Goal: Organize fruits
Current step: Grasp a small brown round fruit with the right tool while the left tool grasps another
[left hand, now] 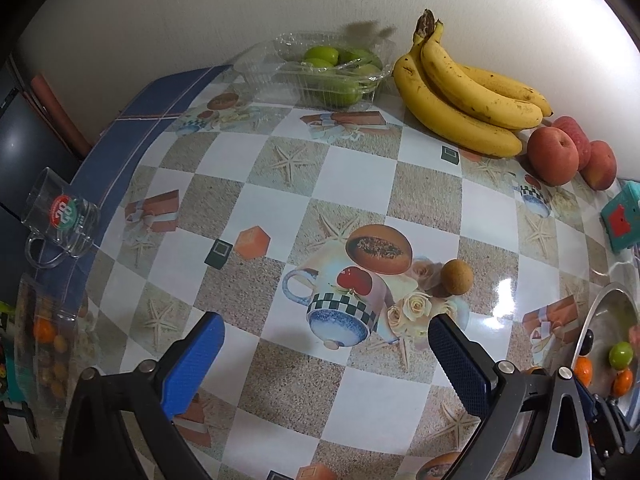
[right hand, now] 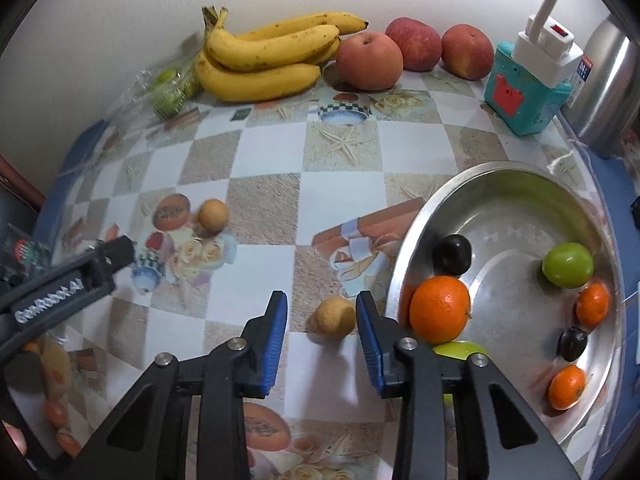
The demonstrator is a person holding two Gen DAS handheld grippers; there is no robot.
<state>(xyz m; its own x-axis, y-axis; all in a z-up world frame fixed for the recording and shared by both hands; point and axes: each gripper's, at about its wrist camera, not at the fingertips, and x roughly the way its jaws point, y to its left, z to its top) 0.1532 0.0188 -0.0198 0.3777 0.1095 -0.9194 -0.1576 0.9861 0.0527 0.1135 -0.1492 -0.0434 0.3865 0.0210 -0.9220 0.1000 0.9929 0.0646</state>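
Blue-padded right gripper (right hand: 321, 330) spread wide around small tan round fruit (right hand: 333, 317) on checkered tablecloth (right hand: 264, 200), unclenched; left gripper (left hand: 326, 354) likewise empty. Step: pickup (judged). Next: clench, then carry to steel bowl (right hand: 424, 216) just beside.

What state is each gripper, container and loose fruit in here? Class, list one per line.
left gripper: open, empty
right gripper: open, straddling a small tan fruit
metal bowl: upright, holding fruit
clear plastic box: lid open, green fruit inside
glass mug: empty
second tan fruit: loose on table
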